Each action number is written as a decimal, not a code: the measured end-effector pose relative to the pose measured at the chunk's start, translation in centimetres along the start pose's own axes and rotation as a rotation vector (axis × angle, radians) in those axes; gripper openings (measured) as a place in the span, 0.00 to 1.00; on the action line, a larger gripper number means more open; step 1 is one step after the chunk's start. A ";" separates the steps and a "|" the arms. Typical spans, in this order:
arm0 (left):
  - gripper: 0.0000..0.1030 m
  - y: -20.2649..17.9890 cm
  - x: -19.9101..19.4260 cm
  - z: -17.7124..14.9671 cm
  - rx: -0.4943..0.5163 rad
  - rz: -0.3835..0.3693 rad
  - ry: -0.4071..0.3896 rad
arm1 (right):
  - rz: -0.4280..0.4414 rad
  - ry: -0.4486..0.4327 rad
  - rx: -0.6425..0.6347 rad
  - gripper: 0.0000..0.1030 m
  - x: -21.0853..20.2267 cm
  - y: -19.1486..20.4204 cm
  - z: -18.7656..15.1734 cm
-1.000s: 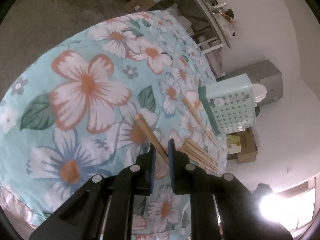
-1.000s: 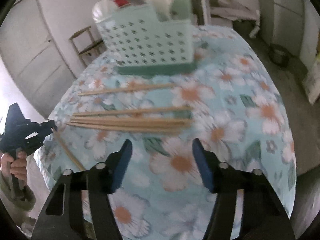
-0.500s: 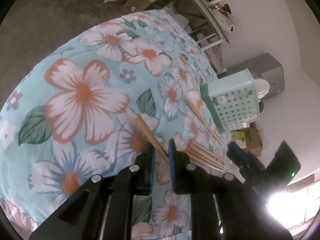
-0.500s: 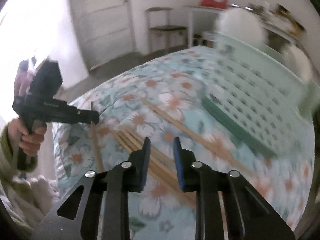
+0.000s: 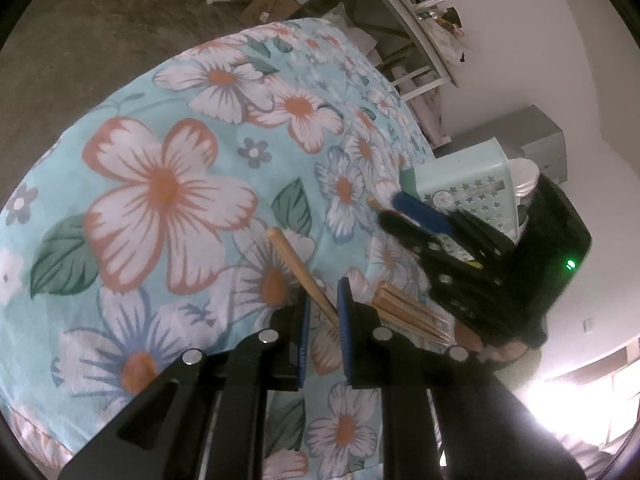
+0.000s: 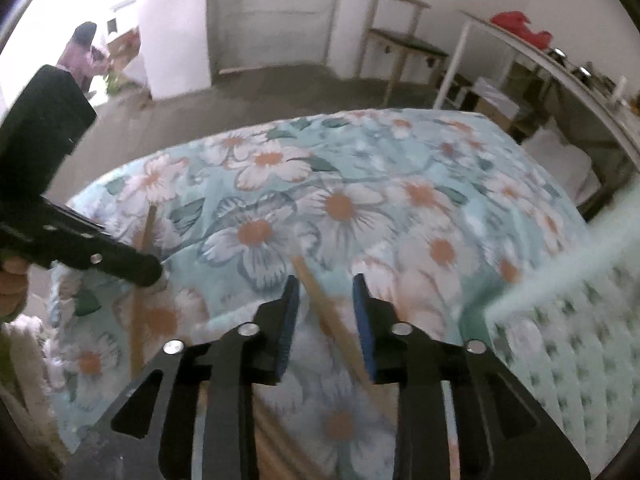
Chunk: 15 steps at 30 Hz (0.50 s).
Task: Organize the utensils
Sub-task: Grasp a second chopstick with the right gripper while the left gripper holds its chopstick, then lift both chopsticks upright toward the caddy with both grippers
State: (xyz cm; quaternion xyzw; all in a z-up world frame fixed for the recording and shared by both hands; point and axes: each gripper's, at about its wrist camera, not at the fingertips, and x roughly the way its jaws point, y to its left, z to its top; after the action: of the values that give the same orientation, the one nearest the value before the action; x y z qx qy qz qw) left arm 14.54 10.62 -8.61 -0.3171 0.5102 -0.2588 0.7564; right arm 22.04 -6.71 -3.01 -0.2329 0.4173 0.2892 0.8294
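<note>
My left gripper (image 5: pixel 322 300) is shut on a wooden chopstick (image 5: pixel 298 266) that sticks out forward over the floral cloth; it also shows in the right wrist view (image 6: pixel 140 264). A bundle of several chopsticks (image 5: pixel 408 314) lies on the cloth just right of it. My right gripper (image 6: pixel 326 300) is partly open, its jaws either side of a single chopstick (image 6: pixel 328 320) lying on the cloth, not clamped on it. It also shows in the left wrist view (image 5: pixel 400 210). The mint perforated basket (image 5: pixel 472 192) stands behind it, and blurred at the right of the right wrist view (image 6: pixel 560 320).
The table (image 6: pixel 360 184) carries a teal floral cloth and drops off at its rounded edges to a concrete floor. A white rack (image 5: pixel 404 20) with clutter, a wooden chair (image 6: pixel 400 40) and cardboard boxes stand beyond. A white round object (image 5: pixel 524 176) sits in the basket.
My right gripper swung left, away from the bundle, to the lone chopstick near the basket and opened a little. My left gripper stayed shut on its chopstick, almost still.
</note>
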 end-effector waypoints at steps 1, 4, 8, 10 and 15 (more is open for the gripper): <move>0.12 0.0 0.0 0.0 -0.001 0.000 -0.001 | -0.011 0.010 -0.014 0.28 0.6 0.2 0.2; 0.12 0.0 0.0 0.0 -0.001 -0.001 -0.004 | -0.029 0.023 -0.021 0.17 1.9 0.4 0.7; 0.12 0.0 0.0 -0.2 -0.002 0.004 -0.009 | -0.088 -0.010 -0.012 0.08 1.5 0.6 0.8; 0.12 -0.2 -0.1 -0.3 0.000 0.014 -0.018 | -0.138 -0.045 -0.008 0.07 0.8 0.7 0.8; 0.12 -1.1 -0.5 -0.7 0.017 0.035 -0.050 | -0.227 -0.174 0.077 0.06 -3.2 0.4 0.8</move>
State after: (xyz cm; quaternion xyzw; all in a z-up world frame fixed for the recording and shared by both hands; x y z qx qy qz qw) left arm 13.65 10.15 -7.67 -0.3083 0.4945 -0.2418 0.7759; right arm 20.65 -6.83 0.01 -0.2207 0.3254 0.1963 0.8982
